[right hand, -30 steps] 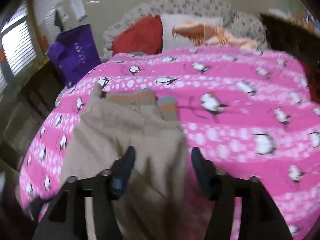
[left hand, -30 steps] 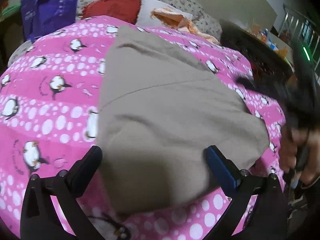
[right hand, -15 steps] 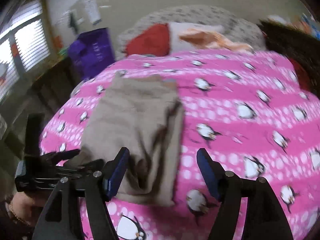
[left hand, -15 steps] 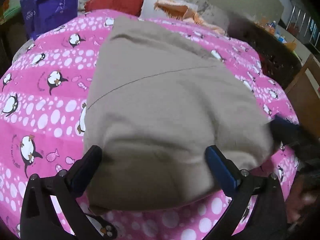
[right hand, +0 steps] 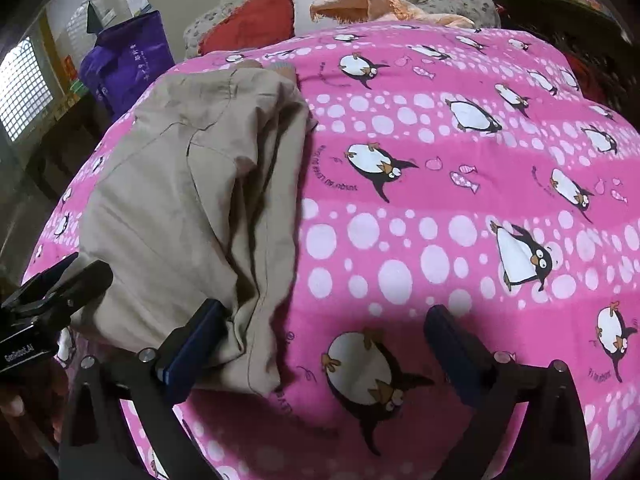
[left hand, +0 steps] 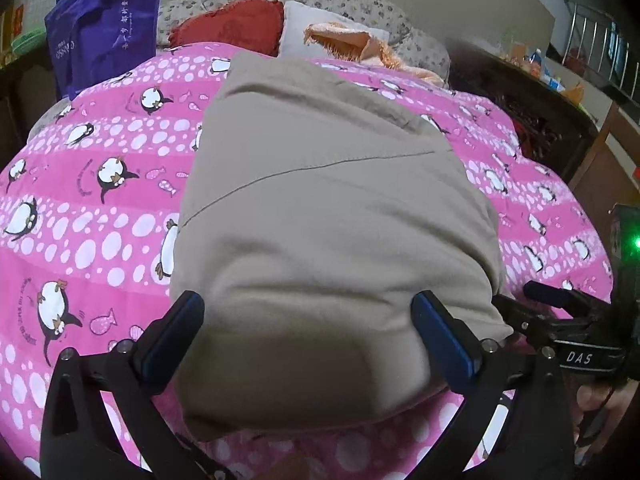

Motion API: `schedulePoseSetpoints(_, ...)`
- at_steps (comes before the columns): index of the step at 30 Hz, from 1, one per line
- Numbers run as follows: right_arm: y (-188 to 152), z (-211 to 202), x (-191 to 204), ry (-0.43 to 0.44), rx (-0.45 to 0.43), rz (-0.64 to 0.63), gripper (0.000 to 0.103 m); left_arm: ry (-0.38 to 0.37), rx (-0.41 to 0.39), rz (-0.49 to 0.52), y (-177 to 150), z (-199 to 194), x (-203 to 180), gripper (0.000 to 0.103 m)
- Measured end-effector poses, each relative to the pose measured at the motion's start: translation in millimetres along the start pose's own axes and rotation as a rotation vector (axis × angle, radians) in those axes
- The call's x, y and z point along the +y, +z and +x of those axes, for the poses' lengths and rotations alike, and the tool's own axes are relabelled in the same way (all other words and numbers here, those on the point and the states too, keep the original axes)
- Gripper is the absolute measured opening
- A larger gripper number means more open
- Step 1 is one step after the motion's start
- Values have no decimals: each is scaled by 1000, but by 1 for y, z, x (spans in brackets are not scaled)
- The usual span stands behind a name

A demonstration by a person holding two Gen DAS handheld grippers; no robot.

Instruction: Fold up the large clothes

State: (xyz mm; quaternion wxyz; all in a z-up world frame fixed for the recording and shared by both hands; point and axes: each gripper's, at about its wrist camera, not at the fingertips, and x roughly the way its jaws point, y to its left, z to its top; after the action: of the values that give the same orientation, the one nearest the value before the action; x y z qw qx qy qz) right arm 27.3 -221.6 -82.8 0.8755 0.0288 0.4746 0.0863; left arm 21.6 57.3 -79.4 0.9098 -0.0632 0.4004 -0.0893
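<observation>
A folded beige garment [left hand: 328, 216] lies on the pink penguin bedspread [left hand: 100, 208]. My left gripper [left hand: 306, 328] is open, its jaws wide on either side of the garment's near edge, holding nothing. In the right wrist view the garment [right hand: 192, 208] lies at the left. My right gripper [right hand: 320, 344] is open and empty at the garment's near right corner, its left finger [right hand: 192, 352] against the cloth. The right gripper also shows at the right edge of the left wrist view [left hand: 560, 312].
A purple bag [left hand: 104, 36] stands at the far left of the bed. A red pillow [left hand: 236, 28], a white pillow and an orange cloth [left hand: 352, 44] lie at the bed's head. Dark furniture [left hand: 540, 120] stands to the right.
My right gripper has pulled back from over the garment to its near right corner. My left gripper has lowered closer to the garment's near edge. Both stay open.
</observation>
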Motion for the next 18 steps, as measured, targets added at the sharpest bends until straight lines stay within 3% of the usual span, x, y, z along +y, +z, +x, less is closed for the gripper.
schedulePoseSetpoints(13,3,-15,8,-75,-52,-18,100,-15,-37,-13,-4,-1,3,103)
schedulePoseSetpoints(18,6,-8,1,-32,18,46,100,-25,-35,-21,-4,-1,5,103)
